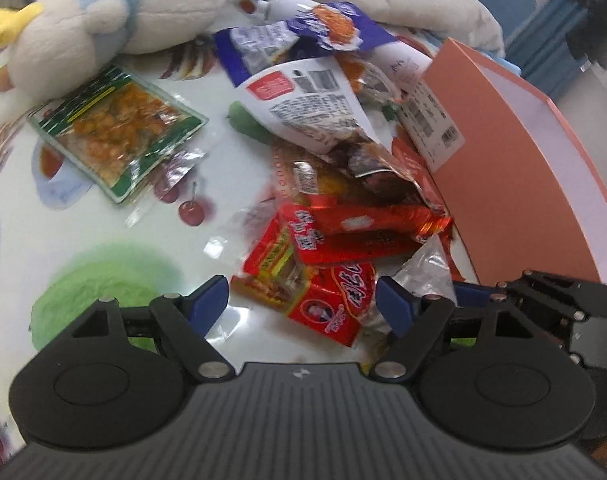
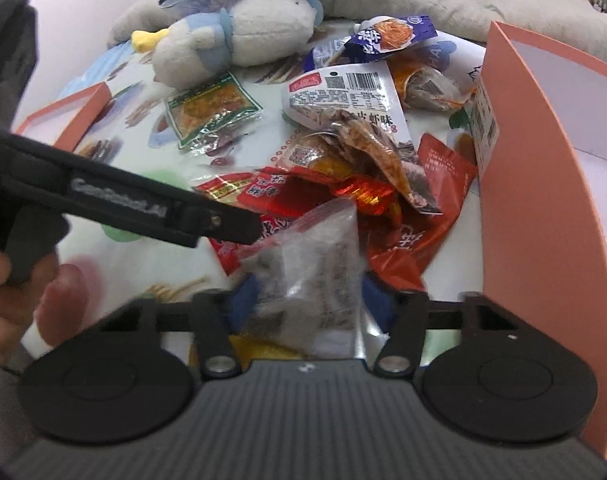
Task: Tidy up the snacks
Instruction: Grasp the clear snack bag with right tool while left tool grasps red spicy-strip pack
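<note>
Snacks, loose foil and plastic packets (image 1: 343,216) heaped beside my salmon-pink cardboard box (image 1: 515,168) for loading: left claw (image 1: 301,304) wide, empty, over a red packet (image 1: 327,308); right claw (image 2: 309,300) half-closed round a clear crinkled packet (image 2: 315,264), grip uncertain.

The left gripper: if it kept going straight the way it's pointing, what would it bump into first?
Most likely the red snack packet lying between the open fingers of the left gripper, at the near edge of the snack pile. The tablecloth lies right under it, though depth is hard to judge.

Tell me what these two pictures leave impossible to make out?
- Inside of the pink box: cut off by the frame edge, both views.
- Bottom of the clear packet: hidden behind the right tongs, right view.
- Print on the red packets: blurred, left view.
</note>
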{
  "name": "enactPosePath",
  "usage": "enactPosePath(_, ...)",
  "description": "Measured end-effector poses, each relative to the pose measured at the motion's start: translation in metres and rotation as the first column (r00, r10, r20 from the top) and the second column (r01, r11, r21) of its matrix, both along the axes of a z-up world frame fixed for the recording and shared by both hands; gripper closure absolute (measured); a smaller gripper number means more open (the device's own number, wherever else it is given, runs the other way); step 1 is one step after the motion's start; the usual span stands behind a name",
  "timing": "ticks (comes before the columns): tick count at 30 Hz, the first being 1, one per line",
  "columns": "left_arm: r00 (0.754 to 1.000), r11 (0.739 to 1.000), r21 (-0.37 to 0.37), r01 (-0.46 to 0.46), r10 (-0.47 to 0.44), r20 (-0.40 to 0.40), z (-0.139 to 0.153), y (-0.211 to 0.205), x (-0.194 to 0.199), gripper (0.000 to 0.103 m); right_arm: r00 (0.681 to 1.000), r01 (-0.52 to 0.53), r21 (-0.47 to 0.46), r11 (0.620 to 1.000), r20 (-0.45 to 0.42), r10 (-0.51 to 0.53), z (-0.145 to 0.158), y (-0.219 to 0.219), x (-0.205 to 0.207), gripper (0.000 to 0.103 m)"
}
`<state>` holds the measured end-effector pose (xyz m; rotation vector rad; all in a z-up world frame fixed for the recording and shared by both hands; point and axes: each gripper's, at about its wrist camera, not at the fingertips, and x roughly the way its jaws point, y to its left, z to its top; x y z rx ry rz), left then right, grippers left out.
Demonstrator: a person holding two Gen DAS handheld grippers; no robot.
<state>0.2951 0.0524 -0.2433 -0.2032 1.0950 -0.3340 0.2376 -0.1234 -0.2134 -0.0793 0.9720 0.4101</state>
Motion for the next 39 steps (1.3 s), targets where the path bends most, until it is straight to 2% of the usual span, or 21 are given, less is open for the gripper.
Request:
enactPosePath(6,0.996,0.991,0.097,0.088,-0.09,0.013,0.001,-0.014,0.001,0.016,0.999,0.027,-0.022,0.999,-0.021,-0.027,0.004,-0.015,-0.006,0.052)
enactPosePath(10,0.991,0.979,0.162,0.125,-0.13,0.019,-0.005,-0.021,0.001,0.014,1.0,0.007,-0.02,1.0,-0.024,-0.008,0.006,-0.016,-0.014,0.052)
enactPosePath(14,0.988,0.971,0.202,0.125,-0.142,0.068,-0.005,-0.029,-0.002,0.014,1.0,-0.005,-0.016,1.0,-0.029,0.005,0.006,-0.017,-0.02,0.052)
enactPosePath(24,0.964,0.913,0.357,0.199,-0.249,0.097,-0.02,-0.058,-0.008,0.015,1.0,-0.012,-0.012,1.0,-0.022,0.012,0.003,-0.017,-0.023,0.052)
enactPosePath(26,0.961,0.907,0.374,0.191,-0.251,0.116,-0.019,-0.059,-0.013,0.02,1.0,-0.008,-0.011,1.0,-0.022,0.008,0.003,-0.017,-0.024,0.052)
enactPosePath(27,0.961,0.91,0.37,0.188,-0.248,0.122,-0.017,-0.059,-0.014,0.025,1.0,-0.004,-0.007,1.0,-0.023,0.004,0.004,-0.018,-0.025,0.052)
enactPosePath(30,0.965,0.925,0.344,0.164,-0.222,0.137,-0.01,-0.053,-0.018,0.032,1.0,0.007,-0.001,1.0,-0.021,-0.007,0.004,-0.018,-0.026,0.052)
enactPosePath(31,0.966,0.926,0.346,0.154,-0.214,0.143,-0.008,-0.053,-0.019,0.045,1.0,0.012,0.002,1.0,-0.023,-0.012,0.004,-0.019,-0.027,0.052)
enactPosePath(33,0.971,0.931,0.341,0.132,-0.191,0.145,-0.004,-0.05,-0.022,0.047,0.999,0.021,0.014,1.0,-0.032,-0.021,0.005,-0.02,-0.028,0.052)
enactPosePath(35,0.977,0.94,0.323,0.106,-0.16,0.144,0.0,-0.046,-0.025,0.057,0.999,0.027,0.017,0.999,-0.031,-0.026,0.006,-0.021,-0.03,0.052)
enactPosePath(39,0.984,0.954,0.296,0.046,-0.095,0.153,0.007,-0.039,-0.036,0.06,0.999,0.039,0.025,0.999,-0.031,-0.038,0.008,-0.024,-0.033,0.052)
